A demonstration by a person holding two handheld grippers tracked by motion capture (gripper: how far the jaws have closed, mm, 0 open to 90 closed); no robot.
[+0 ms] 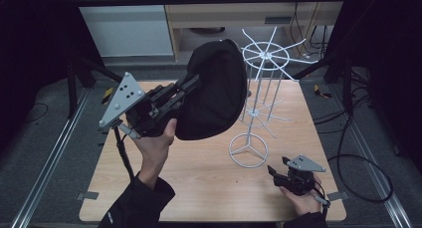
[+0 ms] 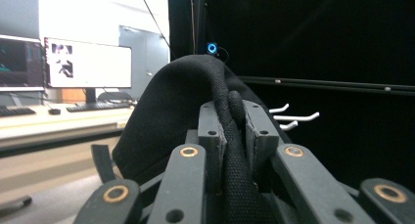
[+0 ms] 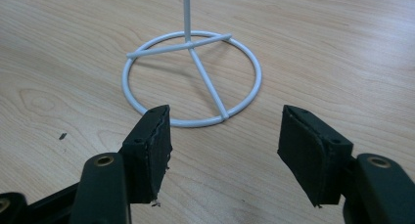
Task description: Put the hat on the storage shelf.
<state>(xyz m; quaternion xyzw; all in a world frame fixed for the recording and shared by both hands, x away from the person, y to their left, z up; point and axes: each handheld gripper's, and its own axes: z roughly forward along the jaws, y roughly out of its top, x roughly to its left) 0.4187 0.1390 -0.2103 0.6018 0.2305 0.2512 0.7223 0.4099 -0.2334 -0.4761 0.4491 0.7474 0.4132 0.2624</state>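
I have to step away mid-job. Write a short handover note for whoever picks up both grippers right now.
Left gripper: shut on the black cap, clamping its edge; the cap is held in the air, close beside the top ring of the white wire rack.
Right gripper: jaws open, nothing between them, resting low on the wooden table and facing the rack's round base.
Done: cap picked up and brought to the rack.
Left: cap is not yet hung on a prong. Probably steady the base with the right gripper, then hook the cap on and release.

White wire stand (image 1: 259, 103) blocks table centre, bare tabletop (image 1: 199, 188) nearer, probably passable
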